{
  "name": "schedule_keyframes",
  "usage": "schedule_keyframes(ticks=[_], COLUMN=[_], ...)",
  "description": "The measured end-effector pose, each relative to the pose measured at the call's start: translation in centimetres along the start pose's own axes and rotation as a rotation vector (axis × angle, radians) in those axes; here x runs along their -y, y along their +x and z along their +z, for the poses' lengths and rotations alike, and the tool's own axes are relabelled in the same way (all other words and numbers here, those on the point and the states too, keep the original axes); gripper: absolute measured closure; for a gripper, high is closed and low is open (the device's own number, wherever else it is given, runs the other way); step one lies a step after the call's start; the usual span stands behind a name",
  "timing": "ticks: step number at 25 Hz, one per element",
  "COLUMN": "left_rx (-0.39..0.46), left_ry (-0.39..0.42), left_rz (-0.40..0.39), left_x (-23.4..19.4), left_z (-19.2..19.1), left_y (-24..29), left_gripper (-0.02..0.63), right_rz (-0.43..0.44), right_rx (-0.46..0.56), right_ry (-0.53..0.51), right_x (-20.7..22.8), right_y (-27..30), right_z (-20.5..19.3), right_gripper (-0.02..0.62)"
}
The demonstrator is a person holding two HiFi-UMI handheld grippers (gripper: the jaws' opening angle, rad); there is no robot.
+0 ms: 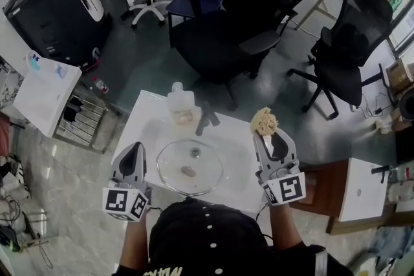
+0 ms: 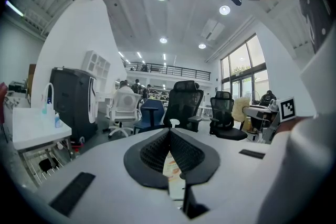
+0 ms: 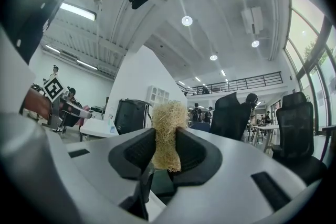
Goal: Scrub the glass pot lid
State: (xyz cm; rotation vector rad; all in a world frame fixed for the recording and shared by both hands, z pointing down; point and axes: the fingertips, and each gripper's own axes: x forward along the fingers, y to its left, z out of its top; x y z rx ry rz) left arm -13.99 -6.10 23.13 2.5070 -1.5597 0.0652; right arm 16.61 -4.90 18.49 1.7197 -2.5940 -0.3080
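The glass pot lid (image 1: 174, 174) lies flat on the small white table (image 1: 145, 114), knob (image 1: 195, 152) up, with a small brownish lump (image 1: 188, 171) showing at its middle. My left gripper (image 1: 134, 149) is shut and empty, held just left of the lid, apart from it. In the left gripper view the jaws (image 2: 169, 134) meet with nothing between them. My right gripper (image 1: 266, 134) is right of the lid, raised, and shut on a tan loofah scrubber (image 1: 262, 120). The scrubber (image 3: 168, 134) stands upright between the pads and sticks out above them.
A clear plastic container (image 1: 180, 106) stands at the table's far edge behind the lid. Black office chairs (image 1: 242, 16) crowd the floor beyond. A white cart (image 1: 45, 94) is at the left, and a wooden side table (image 1: 326, 194) with a white board is at the right.
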Motion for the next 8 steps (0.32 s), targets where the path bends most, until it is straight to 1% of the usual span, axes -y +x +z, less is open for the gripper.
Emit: schedule_keyframes(ticks=[8], left_rx=[0.009], left_ry=[0.000], left_rz=[-0.008], left_x=[0.40], left_z=[0.15], left_y=[-0.07], left_gripper=[0.580], right_rz=[0.012], right_rx=[0.002], right_ry=[-0.002], right_x=[-0.22], right_y=[0.11], right_z=[0.08], right_gripper=[0.465])
